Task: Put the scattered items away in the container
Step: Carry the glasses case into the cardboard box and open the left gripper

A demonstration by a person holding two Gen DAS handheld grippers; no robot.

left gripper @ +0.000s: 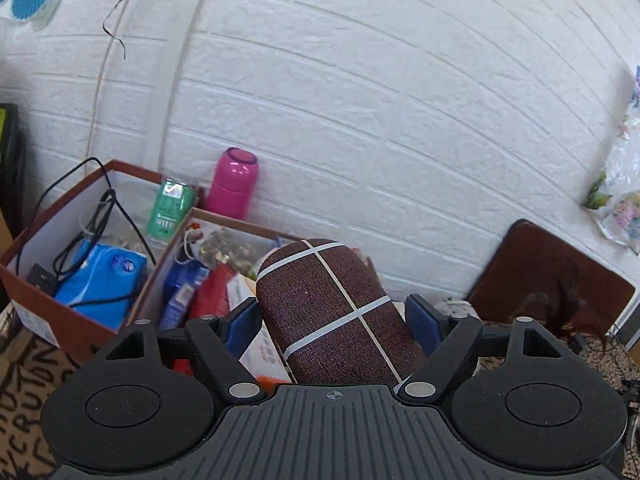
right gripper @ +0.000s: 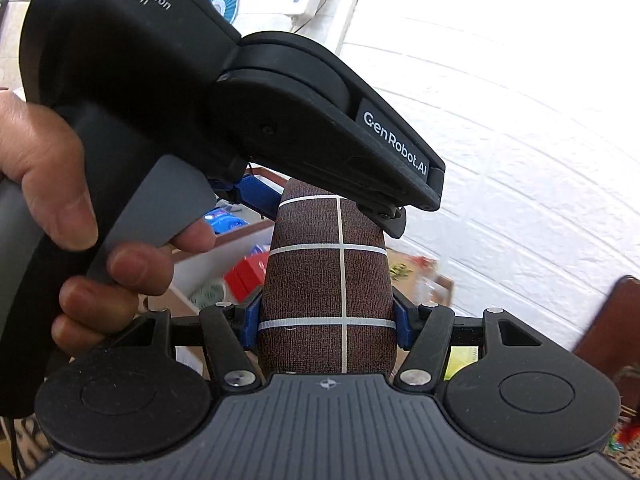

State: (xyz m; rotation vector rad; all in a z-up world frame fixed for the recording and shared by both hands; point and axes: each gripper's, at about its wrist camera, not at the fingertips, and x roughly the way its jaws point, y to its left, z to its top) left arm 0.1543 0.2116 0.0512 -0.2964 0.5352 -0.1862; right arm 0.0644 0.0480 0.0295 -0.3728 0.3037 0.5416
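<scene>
A dark brown fabric-covered case with white cross stripes lies between both grippers, raised above an open cardboard box full of small packets. In the left wrist view my left gripper has its blue pads apart on either side of the case, the right pad clear of it. In the right wrist view my right gripper is shut on the case, pads pressed against both sides. The left gripper's body reaches over the case's far end there, held by a hand.
A second open box with blue packs and black cables stands at left. A green can and a pink bottle stand against the white brick wall. A dark brown board leans at right. A patterned cloth covers the surface.
</scene>
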